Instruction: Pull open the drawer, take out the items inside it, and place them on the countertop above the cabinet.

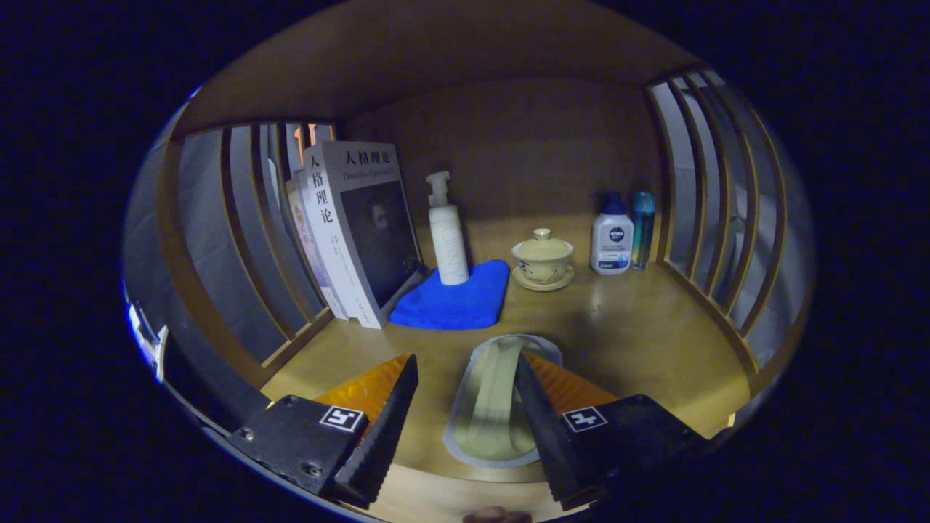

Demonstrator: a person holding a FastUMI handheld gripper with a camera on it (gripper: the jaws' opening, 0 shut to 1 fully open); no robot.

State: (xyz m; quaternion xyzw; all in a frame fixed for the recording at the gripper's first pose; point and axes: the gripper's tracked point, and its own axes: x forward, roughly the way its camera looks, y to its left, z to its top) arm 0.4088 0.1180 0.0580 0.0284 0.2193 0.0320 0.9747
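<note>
A flat sealed pouch (494,399) with a grey rim and pale yellowish filling lies on the wooden countertop (632,327), near its front edge. My gripper (465,361) is open. The pouch rests between the two fingers, and its right side is tucked under or against the right finger (538,407). The left finger (389,407) stands apart from it, with bare wood in between. The pouch's near end is hidden behind the right finger.
Beyond the fingers, at the back of the counter, stand upright books (363,225), a white pump bottle (448,232) on a blue cloth (454,301), a lidded cup on a saucer (543,260), a white bottle (612,236) and a teal bottle (642,229). Slatted wooden sides (716,196) close in left and right.
</note>
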